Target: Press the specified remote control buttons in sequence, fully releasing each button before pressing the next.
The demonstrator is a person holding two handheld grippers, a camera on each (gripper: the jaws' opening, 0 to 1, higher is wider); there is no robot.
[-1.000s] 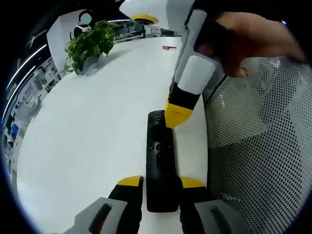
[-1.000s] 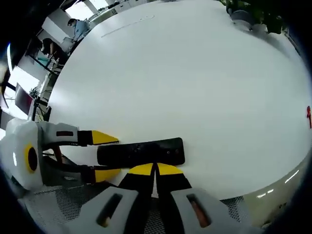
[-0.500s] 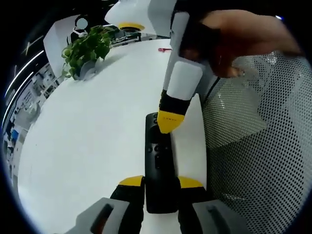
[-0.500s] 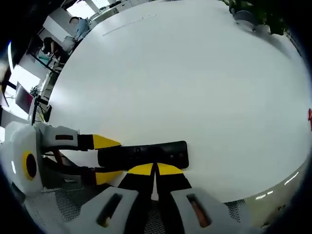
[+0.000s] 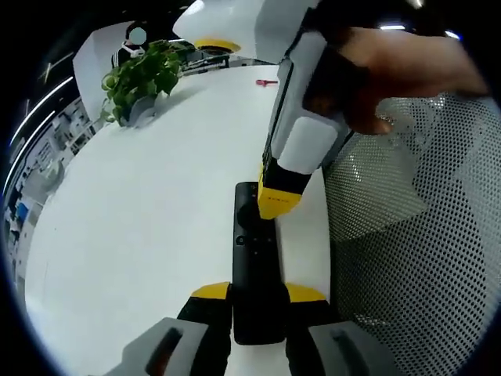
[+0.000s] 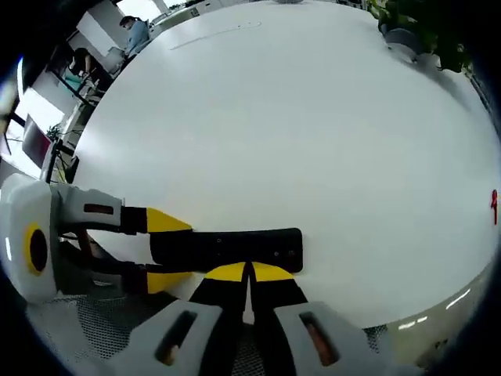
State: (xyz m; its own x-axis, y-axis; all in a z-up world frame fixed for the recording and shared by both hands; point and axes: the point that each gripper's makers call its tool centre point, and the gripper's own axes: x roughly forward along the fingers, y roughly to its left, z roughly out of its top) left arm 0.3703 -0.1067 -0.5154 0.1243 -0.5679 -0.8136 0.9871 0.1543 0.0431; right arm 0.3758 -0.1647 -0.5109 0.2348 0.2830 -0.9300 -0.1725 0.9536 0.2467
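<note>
While the left gripper (image 5: 259,294) clamps the remote (image 5: 254,258) low in frame, the right gripper's (image 6: 250,272) shut fingers touch its upper buttons, so pressing seems underway, sequence progress unclear.

Both views bright, even overhead light. White table (image 6: 297,117) nearly blown out, esp. centre of right gripper view; soft faint shadows only. Ceiling strip lights streak upper left of left gripper view. Strong fisheye bend twd edges. Hand (image 5: 391,74) upper right is motion-blurred; bkgd at edges soft, low detail.
</note>
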